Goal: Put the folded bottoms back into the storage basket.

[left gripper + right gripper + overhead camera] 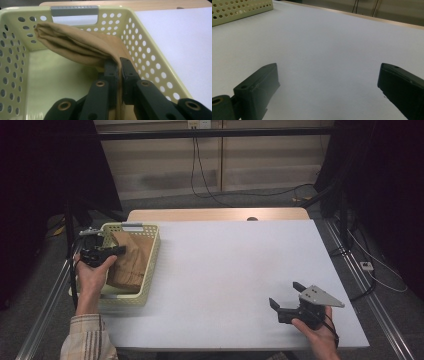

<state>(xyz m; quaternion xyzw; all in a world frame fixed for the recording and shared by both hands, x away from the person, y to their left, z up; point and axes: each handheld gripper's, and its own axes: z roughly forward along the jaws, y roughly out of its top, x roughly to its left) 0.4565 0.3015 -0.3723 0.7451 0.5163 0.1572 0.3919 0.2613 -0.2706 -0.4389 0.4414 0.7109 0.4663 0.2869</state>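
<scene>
A folded tan cloth [131, 259] lies inside a pale yellow perforated basket [152, 251] at the table's left edge. My left gripper [118, 251] reaches over the basket and is shut on the cloth. In the left gripper view the two black jaws pinch a fold of the tan cloth [75, 45] just above the basket [150, 57] floor, near its right wall. My right gripper [286, 295] rests low over the white table [225, 265] at the front right, jaws wide open with nothing between them. In the right gripper view its fingers [259, 87] frame bare table [324, 50].
The basket has a grey handle [74, 10] on its far rim. A corner of the basket [239, 10] lies far off at the upper left of the right gripper view. A wooden strip [215, 214] runs along the table's back edge. Cables hang behind the table.
</scene>
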